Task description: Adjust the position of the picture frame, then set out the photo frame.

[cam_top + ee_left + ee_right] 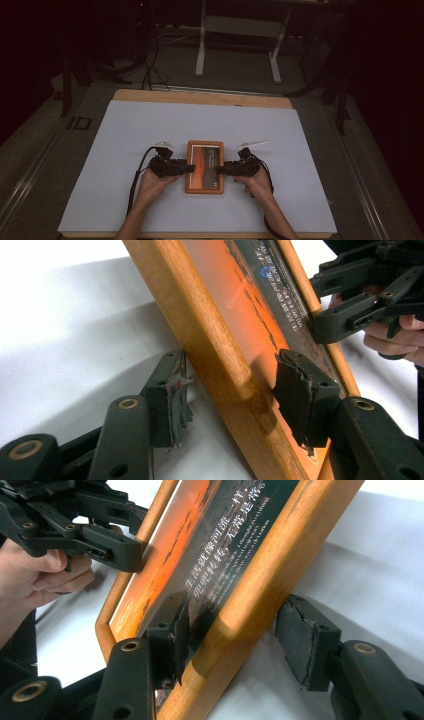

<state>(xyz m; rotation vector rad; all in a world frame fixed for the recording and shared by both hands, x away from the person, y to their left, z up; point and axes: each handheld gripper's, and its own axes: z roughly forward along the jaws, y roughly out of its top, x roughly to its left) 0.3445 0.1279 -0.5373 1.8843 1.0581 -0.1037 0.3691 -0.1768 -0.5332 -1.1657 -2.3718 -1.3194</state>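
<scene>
A wooden picture frame [205, 159] with an orange and dark print lies flat in the middle of the white sheet. My left gripper [191, 168] reaches in from its left side and straddles the frame's left rail [215, 355]. One pad [170, 407] stands just off the wood and the other pad [300, 390] sits over the glass, so it is open. My right gripper [218, 170] straddles the right rail [260, 590] the same way. Its outer pad [300, 640] is clear of the wood and its inner pad [175, 630] sits over the print, so it is open too.
The white sheet [150, 130] covers a wooden table whose bare far edge [200, 97] shows. Beyond it on the floor stand a white metal stand [240, 30] and cables [150, 70]. A cable [137, 175] trails from the left gripper.
</scene>
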